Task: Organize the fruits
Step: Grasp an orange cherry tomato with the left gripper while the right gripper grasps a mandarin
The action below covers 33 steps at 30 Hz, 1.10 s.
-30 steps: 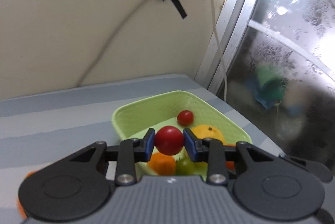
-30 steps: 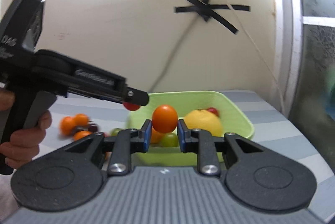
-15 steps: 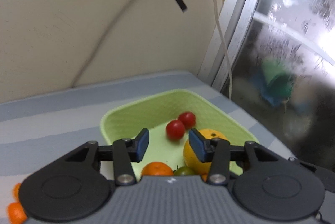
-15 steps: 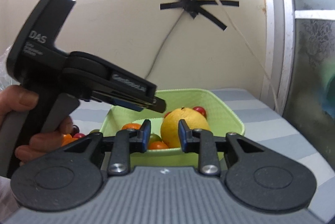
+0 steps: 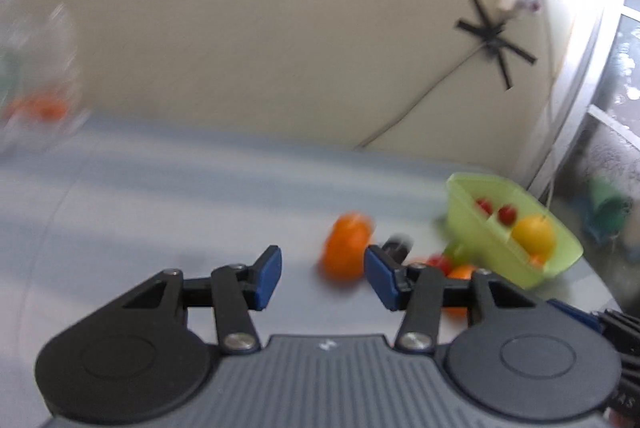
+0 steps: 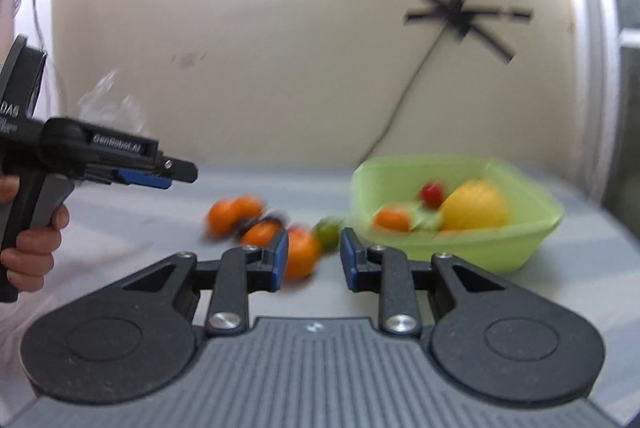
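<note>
The green basket stands at the right of the table and holds a large yellow orange, a red tomato and a small orange fruit. Several loose fruits lie on the table left of it. My right gripper is open and holds nothing. An orange fruit lies just beyond its left finger. My left gripper has its jaws opening with nothing between them. A blurred orange fruit lies ahead of it, and the basket is off to its right.
A hand holds the left gripper at the left edge. A clear plastic bag with something orange in it sits at the far left. A cable and black tape cross are on the wall. A window frame borders the right.
The left gripper dropped its red tomato into the basket, then swung left toward the loose fruits. The right gripper let go of its orange tomato and also turned left.
</note>
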{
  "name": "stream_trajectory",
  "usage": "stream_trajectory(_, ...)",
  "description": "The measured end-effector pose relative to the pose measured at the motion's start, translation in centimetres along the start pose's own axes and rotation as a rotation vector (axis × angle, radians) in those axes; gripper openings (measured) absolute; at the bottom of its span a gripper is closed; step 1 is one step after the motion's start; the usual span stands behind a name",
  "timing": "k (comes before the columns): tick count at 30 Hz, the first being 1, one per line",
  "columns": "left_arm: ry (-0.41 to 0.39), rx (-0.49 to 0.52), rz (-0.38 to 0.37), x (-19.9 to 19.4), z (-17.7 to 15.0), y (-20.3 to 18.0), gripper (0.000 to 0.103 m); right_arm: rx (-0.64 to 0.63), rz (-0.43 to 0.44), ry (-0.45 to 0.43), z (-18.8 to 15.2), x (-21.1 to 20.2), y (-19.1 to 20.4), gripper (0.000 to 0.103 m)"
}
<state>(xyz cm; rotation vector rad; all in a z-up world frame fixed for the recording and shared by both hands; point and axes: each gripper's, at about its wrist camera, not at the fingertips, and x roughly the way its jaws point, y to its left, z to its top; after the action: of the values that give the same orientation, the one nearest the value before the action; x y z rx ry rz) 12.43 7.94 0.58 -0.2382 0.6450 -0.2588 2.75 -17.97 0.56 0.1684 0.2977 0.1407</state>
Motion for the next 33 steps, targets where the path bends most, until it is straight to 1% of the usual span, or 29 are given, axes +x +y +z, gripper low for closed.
stream_trajectory(3,0.029,-0.023,-0.018,0.1,-1.4,0.7,0.047,0.002,0.013,0.072,-0.8,1.3,1.2,0.031)
stream_trajectory(4,0.031,-0.021,-0.023,0.3,-1.5,0.7,0.047,-0.004,0.008,0.084,-0.7,1.7,1.5,0.034)
stream_trajectory(5,0.031,-0.022,-0.032,0.4,-1.6,0.7,0.047,-0.008,-0.006,0.094,-0.5,2.3,1.7,0.040)
stream_trajectory(6,0.031,-0.025,-0.045,0.7,-1.4,0.6,0.047,-0.006,-0.015,0.099,-0.2,2.7,1.7,0.054)
stream_trajectory(7,0.028,-0.027,-0.057,0.8,-1.3,0.8,0.047,-0.002,-0.017,0.103,0.1,3.2,1.7,0.059)
stream_trajectory(11,0.027,-0.010,-0.094,1.5,-0.5,0.4,0.047,-0.005,-0.043,0.131,0.8,5.3,2.0,0.059)
stream_trajectory(15,0.023,0.076,-0.132,2.1,-0.4,-1.9,0.047,-0.040,-0.053,0.165,0.7,6.9,2.3,0.059)
stream_trajectory(17,0.034,0.106,-0.151,2.6,-0.4,-2.7,0.047,-0.068,-0.056,0.187,0.5,7.7,2.6,0.057)
stream_trajectory(18,0.041,0.120,-0.158,2.9,-0.4,-3.1,0.047,-0.076,-0.059,0.201,0.3,8.1,2.7,0.049)
stream_trajectory(19,0.048,0.135,-0.160,3.2,-0.4,-3.4,0.047,-0.076,-0.070,0.215,0.3,8.4,2.7,0.043)
stream_trajectory(23,0.079,0.204,-0.166,4.8,-0.3,-5.3,0.047,-0.040,-0.062,0.215,0.2,7.3,1.8,0.043)
stream_trajectory(25,0.098,0.230,-0.166,5.7,-0.4,-6.2,0.047,-0.019,-0.073,0.215,-0.2,6.1,1.3,0.043)
stream_trajectory(28,0.121,0.258,-0.150,7.0,-0.8,-7.5,0.047,0.022,-0.066,0.207,-1.0,4.2,0.4,0.043)
stream_trajectory(31,0.134,0.265,-0.144,8.0,-1.2,-8.4,0.043,0.049,-0.063,0.196,-1.4,3.1,0.1,0.043)
stream_trajectory(32,0.126,0.272,-0.133,8.1,-1.3,-8.6,0.040,0.057,-0.060,0.192,-1.4,3.0,0.0,0.043)
stream_trajectory(33,0.118,0.285,-0.116,8.2,-1.3,-8.9,0.033,0.063,-0.057,0.190,-1.4,3.1,-0.1,0.043)
